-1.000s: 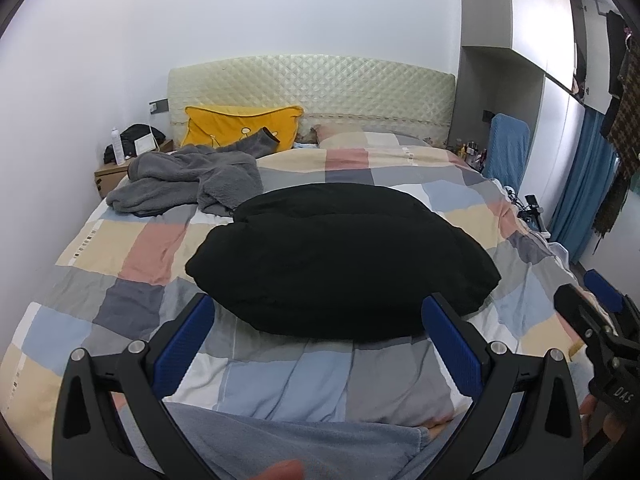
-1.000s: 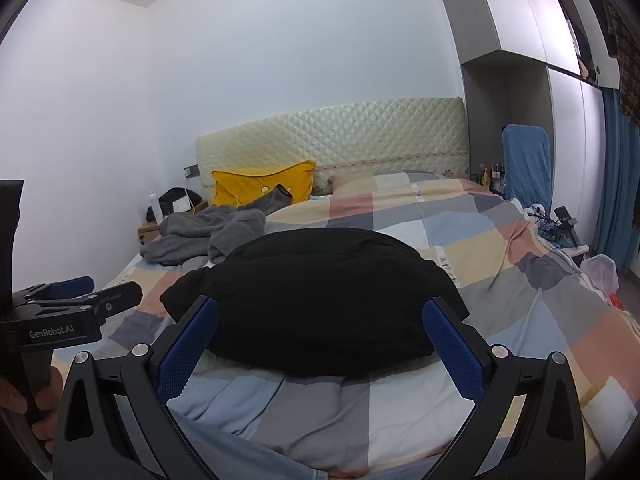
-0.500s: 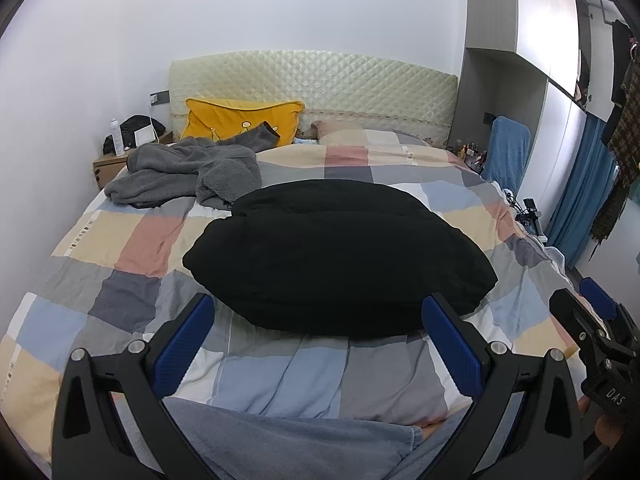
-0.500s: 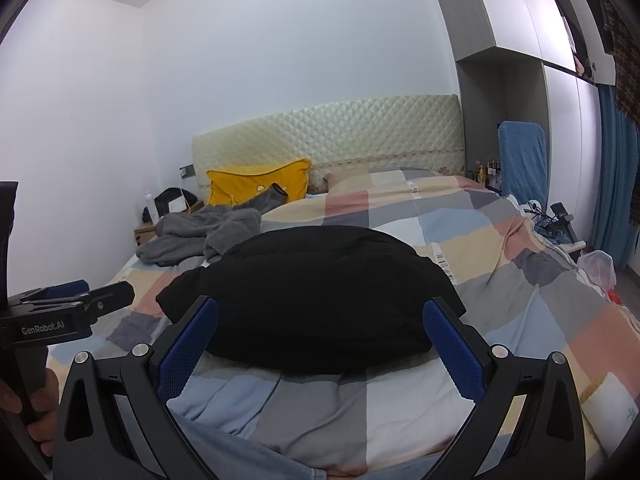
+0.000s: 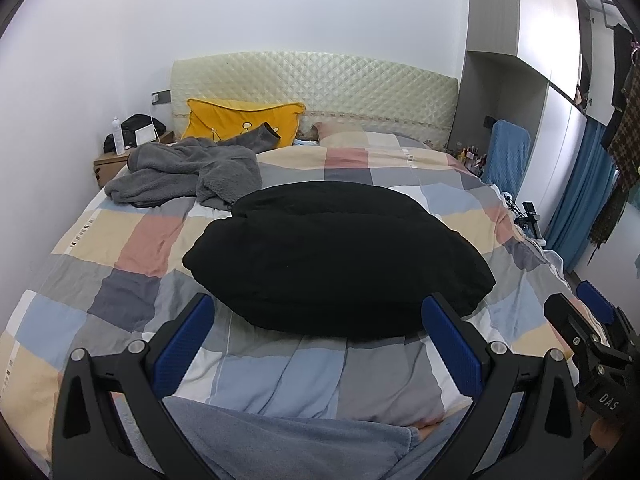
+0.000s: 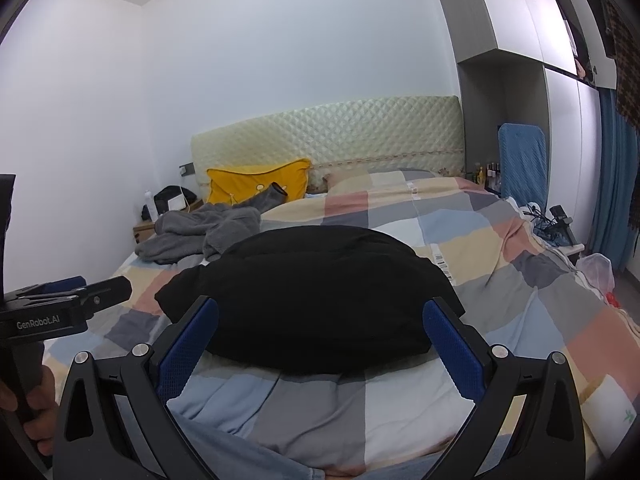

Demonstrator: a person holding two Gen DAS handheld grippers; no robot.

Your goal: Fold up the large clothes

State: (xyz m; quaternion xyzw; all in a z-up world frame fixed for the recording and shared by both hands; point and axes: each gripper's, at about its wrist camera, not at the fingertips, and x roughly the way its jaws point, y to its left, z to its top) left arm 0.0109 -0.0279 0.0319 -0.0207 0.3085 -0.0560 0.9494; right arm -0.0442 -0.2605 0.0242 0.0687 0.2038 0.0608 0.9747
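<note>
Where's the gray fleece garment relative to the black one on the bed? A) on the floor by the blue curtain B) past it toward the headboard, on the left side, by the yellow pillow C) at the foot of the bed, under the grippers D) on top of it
B: the gray fleece garment lies crumpled beyond the black garment, just in front of the yellow pillow, on the left part of the bed.

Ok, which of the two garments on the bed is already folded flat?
The black garment, mid-bed just ahead of both open grippers, lies as a smooth, compact shape. The grey fleece garment, near the yellow pillow, is a rumpled heap.
</note>
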